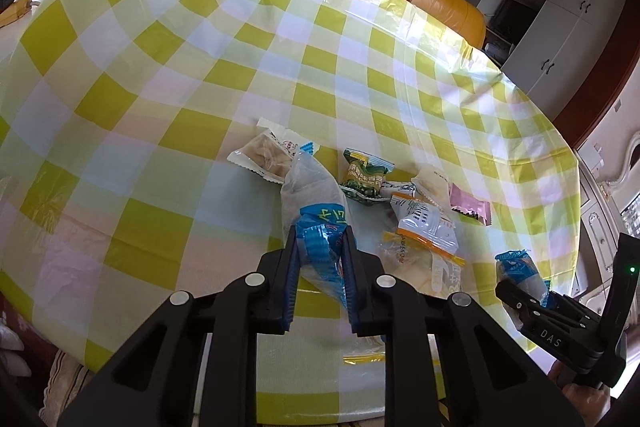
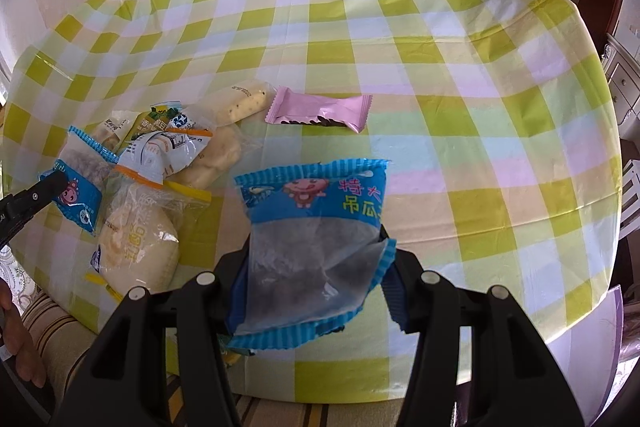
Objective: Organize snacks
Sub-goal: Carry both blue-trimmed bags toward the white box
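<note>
Two claws [image 1: 320, 259] [image 2: 316, 267], two blue packets [image 1: 316, 227] [image 2: 316, 227] gripped

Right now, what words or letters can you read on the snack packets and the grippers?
"DAS": white letters on the right gripper.
"特大" above "吊瓜": on the blue packet in the right gripper; the line's last character is cut off.
"Garlic": partly readable on the green packet.
Print on the white-and-orange packet, the round bun wrapper and the left gripper's blue packet is too blurred.
</note>
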{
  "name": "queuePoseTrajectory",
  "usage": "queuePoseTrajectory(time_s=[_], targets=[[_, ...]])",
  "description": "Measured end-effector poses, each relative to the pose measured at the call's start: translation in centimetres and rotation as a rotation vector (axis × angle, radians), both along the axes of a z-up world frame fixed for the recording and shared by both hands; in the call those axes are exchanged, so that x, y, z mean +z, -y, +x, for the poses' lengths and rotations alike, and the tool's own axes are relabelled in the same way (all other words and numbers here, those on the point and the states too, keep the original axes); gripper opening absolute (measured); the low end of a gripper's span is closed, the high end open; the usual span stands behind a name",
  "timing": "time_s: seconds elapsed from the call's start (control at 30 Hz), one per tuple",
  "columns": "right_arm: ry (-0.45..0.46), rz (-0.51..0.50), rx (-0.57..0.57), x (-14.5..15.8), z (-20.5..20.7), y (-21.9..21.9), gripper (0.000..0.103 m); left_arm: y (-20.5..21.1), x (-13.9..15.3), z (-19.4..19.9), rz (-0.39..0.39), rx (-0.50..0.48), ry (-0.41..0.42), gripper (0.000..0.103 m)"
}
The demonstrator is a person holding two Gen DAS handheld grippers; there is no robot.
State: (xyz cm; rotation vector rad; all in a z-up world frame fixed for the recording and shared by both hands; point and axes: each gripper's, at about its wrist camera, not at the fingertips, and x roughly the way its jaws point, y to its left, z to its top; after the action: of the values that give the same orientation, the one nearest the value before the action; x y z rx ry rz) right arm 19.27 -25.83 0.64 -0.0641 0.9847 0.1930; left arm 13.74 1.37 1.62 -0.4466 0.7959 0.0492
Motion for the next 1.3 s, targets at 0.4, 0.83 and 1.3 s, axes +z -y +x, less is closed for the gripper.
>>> queuePoseTrajectory(time_s=[0.4,0.83,1.3], targets=[[0.007,0.022,-0.049,0.9,-3.2,3.4,0.054,3.0,2.8,-4.1,-0.011,-0.052,0.061,0.018],[-0.007,0.036,-0.185,1.3,-6.9,11.1,0.054,14.3,4.5,-5.6,-0.058,-0.35,0.077,0.018],[-0.103,-0.034,-0.451,-2.0,-11.4,23.2,0.054,29.4,3.4,-5.9,-0.091,-0.767,-0.012,0.018]])
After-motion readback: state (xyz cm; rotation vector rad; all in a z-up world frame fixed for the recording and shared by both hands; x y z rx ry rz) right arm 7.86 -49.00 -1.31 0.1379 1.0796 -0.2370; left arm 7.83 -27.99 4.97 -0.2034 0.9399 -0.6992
